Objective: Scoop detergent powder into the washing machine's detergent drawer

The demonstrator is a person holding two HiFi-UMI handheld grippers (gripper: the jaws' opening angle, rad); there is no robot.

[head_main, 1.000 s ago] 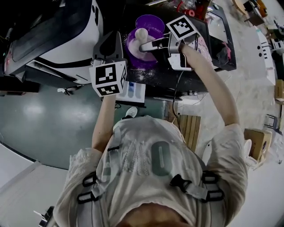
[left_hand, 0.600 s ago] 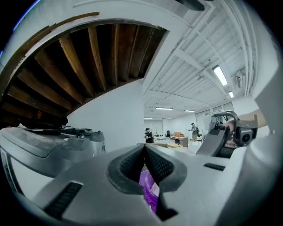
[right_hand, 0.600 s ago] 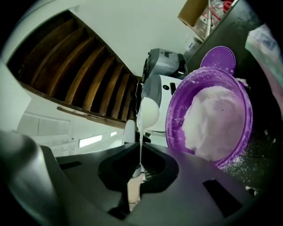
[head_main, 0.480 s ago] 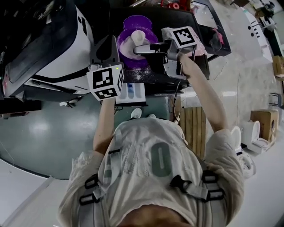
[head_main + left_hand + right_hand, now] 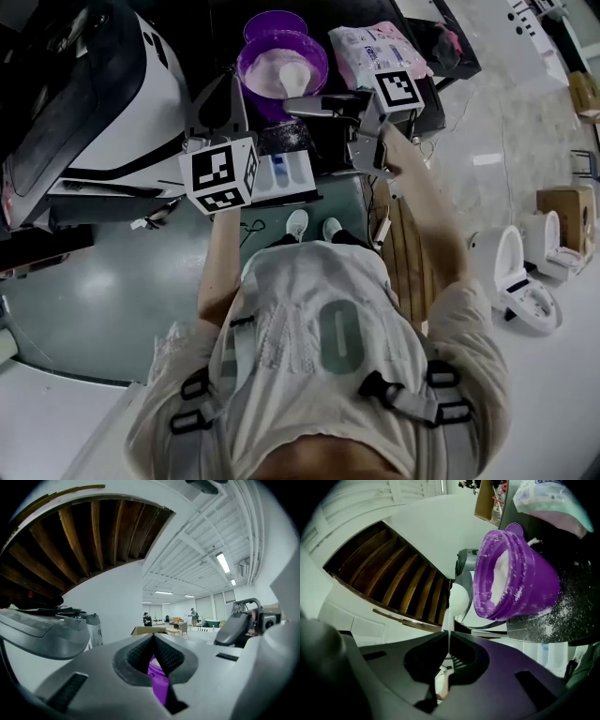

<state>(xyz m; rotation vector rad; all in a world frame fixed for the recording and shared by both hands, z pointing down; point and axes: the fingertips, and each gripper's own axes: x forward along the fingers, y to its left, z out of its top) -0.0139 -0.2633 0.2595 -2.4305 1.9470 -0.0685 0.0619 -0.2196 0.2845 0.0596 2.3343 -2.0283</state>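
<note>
Far left in the head view is the washing machine (image 5: 103,103), white with a dark top, cut off by the frame edge, so its door isn't really readable. Next to it the left gripper (image 5: 153,641) points away from the person, and its marker cube (image 5: 221,174) covers part of what's underneath. Its fingers (image 5: 136,656) are clenched, with a sliver of purple pinched low between them. That looks like the wall of the purple tub (image 5: 525,592), though its own view mostly shows ceiling and room, not the tub.

Just right of the cube, the detergent drawer (image 5: 281,175) sticks out from the dark tabletop (image 5: 330,155), blue compartments showing. I can't tell if any powder is in them. Loose powder (image 5: 281,138) is sprinkled on the tabletop between drawer and tub.

The tub holds white detergent (image 5: 270,64), and a purple disc (image 5: 272,21) behind it is half hidden by its rim. The scoop (image 5: 458,598) sits over the tub's opening from above. I can't tell whether it touches the powder. The right gripper (image 5: 448,634) has its fingers clamped on the scoop's thin white handle.

Further right is a pink-and-white soft packet (image 5: 375,47), then wooden slats (image 5: 405,248) on the floor below the person's arm, a toilet (image 5: 516,281) and a cardboard box (image 5: 561,206). The person's shoes (image 5: 309,227) peek out under the drawer.
</note>
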